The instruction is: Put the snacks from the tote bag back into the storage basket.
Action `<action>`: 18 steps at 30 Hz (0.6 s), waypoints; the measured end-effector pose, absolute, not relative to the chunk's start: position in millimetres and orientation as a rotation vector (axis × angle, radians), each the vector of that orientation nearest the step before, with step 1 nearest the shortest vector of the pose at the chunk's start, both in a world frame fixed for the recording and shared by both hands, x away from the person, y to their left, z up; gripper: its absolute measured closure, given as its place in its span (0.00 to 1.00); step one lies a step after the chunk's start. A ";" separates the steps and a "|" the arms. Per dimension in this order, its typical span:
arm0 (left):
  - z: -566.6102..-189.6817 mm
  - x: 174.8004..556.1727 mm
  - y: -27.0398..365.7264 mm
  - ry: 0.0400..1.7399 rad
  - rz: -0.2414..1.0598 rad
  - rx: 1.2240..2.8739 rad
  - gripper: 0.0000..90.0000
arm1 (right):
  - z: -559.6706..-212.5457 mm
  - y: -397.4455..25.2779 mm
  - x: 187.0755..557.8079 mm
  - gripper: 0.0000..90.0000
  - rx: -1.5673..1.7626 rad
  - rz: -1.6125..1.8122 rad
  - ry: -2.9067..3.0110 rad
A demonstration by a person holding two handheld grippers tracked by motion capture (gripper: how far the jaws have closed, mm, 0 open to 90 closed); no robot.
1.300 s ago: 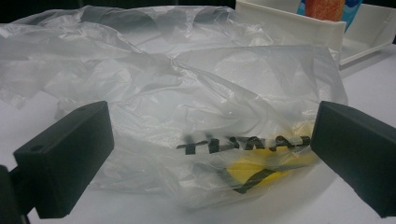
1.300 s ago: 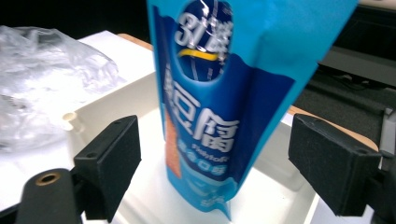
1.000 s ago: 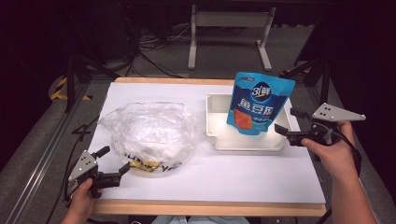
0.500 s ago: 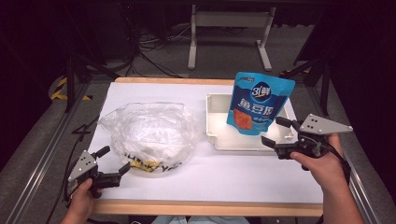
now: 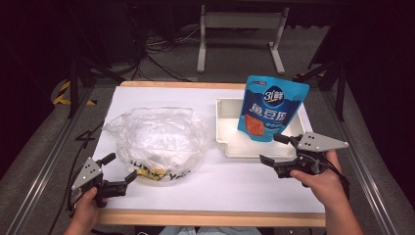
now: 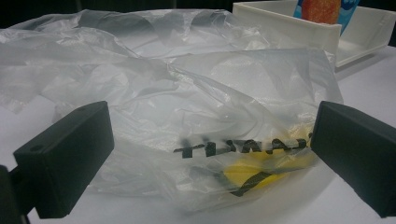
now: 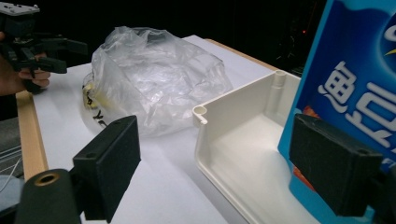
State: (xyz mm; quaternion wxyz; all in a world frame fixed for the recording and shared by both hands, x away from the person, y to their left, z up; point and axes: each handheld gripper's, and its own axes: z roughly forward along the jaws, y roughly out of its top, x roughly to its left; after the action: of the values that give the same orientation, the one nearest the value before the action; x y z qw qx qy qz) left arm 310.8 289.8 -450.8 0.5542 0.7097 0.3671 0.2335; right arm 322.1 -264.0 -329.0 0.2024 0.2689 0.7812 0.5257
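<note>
A blue snack pouch (image 5: 271,107) stands upright in the right half of a white tray (image 5: 228,128). A crumpled clear plastic bag (image 5: 156,137) with black lettering and something yellow inside lies left of the tray. My right gripper (image 5: 269,148) is open at the tray's near right corner, just below the pouch, holding nothing. In the right gripper view the pouch (image 7: 355,79) and the tray wall (image 7: 243,112) sit between the wide jaws of my right gripper (image 7: 219,163). My left gripper (image 5: 122,166) is open at the bag's near left edge. The bag (image 6: 187,93) lies just ahead of that gripper (image 6: 210,140).
White paper covers the table, with a wooden edge (image 5: 210,218) along the front. Bare paper lies between the bag and the tray and along the near side. A metal stand (image 5: 240,29) and cables are on the floor beyond the table.
My right gripper has moved left and nearer, from beside the tray's right side to its near right corner. The left gripper, bag and pouch have stayed put.
</note>
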 end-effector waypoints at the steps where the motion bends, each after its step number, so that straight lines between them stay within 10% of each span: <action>1: -450.8 310.8 289.7 0.867 0.552 1.677 0.00 | -331.1 -263.0 322.0 0.19 0.753 1.474 2.183; 18: -450.7 310.5 289.3 0.865 0.550 1.674 0.00 | -394.2 -243.1 333.4 0.18 0.775 1.551 2.215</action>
State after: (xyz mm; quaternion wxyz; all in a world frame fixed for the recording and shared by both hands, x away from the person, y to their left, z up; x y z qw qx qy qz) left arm 310.5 289.3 -450.7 0.5557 0.7091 0.3662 0.2331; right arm 333.4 -243.1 -394.2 0.1636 0.2717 0.7770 0.5438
